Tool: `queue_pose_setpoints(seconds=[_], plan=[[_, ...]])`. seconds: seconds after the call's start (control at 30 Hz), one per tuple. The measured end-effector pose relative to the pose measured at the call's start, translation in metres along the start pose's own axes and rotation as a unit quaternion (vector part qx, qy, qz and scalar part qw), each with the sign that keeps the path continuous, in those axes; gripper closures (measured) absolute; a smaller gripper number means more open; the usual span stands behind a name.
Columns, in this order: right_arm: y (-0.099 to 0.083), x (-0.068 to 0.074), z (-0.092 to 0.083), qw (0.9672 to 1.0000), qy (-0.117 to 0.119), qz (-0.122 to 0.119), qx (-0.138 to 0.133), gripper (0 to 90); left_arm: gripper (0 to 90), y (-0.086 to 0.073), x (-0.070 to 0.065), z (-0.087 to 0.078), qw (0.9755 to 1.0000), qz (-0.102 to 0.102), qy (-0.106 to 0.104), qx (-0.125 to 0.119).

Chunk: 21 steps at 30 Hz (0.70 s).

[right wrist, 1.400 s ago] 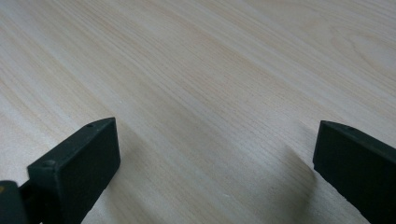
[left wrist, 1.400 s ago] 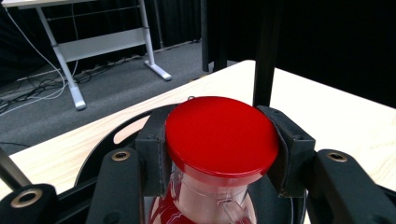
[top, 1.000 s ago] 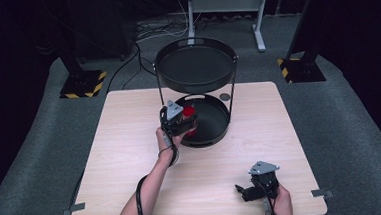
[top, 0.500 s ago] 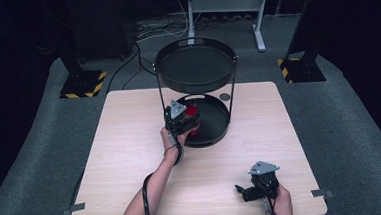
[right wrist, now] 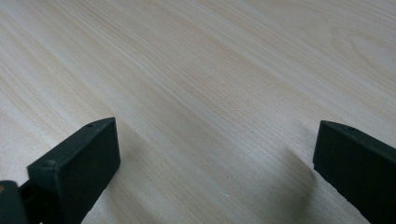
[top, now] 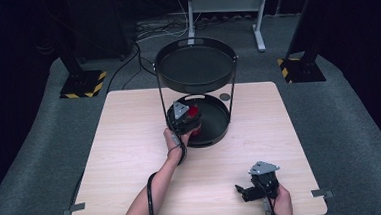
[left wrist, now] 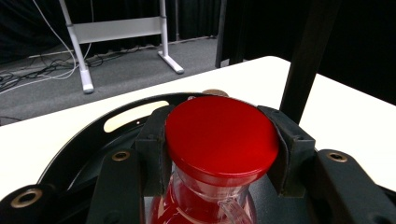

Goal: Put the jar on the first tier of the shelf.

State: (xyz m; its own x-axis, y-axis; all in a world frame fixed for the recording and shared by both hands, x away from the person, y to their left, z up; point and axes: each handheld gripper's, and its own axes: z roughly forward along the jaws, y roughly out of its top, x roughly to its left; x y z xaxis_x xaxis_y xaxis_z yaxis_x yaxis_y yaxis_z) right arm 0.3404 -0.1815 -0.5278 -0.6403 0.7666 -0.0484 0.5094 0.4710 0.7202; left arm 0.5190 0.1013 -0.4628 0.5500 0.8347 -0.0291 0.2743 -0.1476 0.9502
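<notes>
The left gripper (top: pixel 183 119) is squeezing a clear glass jar with a round red lid (left wrist: pixel 221 135), with one black pad on each side of the jar just under the lid. The jar is hanging over the lower black round tray (top: pixel 218 126) of the two-level black metal stand (top: pixel 196 67), near the tray's front left edge. I cannot tell if the bottom of the jar is touching the tray yet.

Compared with a moment ago, the left hand (top: pixel 174 138) is now a bit farther forward and a bit lower, so the jar is sitting deeper inside the stand. That looks like the jar is being put down on the lower tray, and the job is nearly done. The gripper is squeezing just as tight as before, so the letting go is not done yet.

The right gripper (top: pixel 256 183) is resting on the pale wooden table (top: pixel 130 141) near the front right edge, in the same place as before. Its jaws are standing wide apart and holding nothing.
</notes>
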Motion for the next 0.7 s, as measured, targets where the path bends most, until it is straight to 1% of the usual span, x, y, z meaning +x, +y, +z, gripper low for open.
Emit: queue_pose_setpoints(seconds=[0.13,0.33,0.47,0.67,0.7], plan=[[0.0,0.0,0.0,1.0,0.0,0.0,0.0,0.0,48.3,-0.002,-0.001,0.004,1.0,-0.005,0.001,0.001],[0.0,0.0,0.0,1.0,0.0,-0.001,0.0,0.0,48.3,-0.005,-0.001,0.006,1.0,0.0,0.004,0.006],[0.0,0.0,0.0,1.0,0.0,-0.001,0.0,0.0,48.3,-0.007,0.0,0.008,0.9999,-0.008,-0.001,0.007],[0.0,0.0,0.0,1.0,0.0,-0.001,0.0,0.0,48.3,-0.011,0.001,0.009,0.9999,-0.005,-0.006,0.008],[0.0,0.0,0.0,1.0,0.0,-0.001,0.0,0.0,48.3,-0.012,0.001,0.008,0.9999,-0.008,-0.004,0.006]])
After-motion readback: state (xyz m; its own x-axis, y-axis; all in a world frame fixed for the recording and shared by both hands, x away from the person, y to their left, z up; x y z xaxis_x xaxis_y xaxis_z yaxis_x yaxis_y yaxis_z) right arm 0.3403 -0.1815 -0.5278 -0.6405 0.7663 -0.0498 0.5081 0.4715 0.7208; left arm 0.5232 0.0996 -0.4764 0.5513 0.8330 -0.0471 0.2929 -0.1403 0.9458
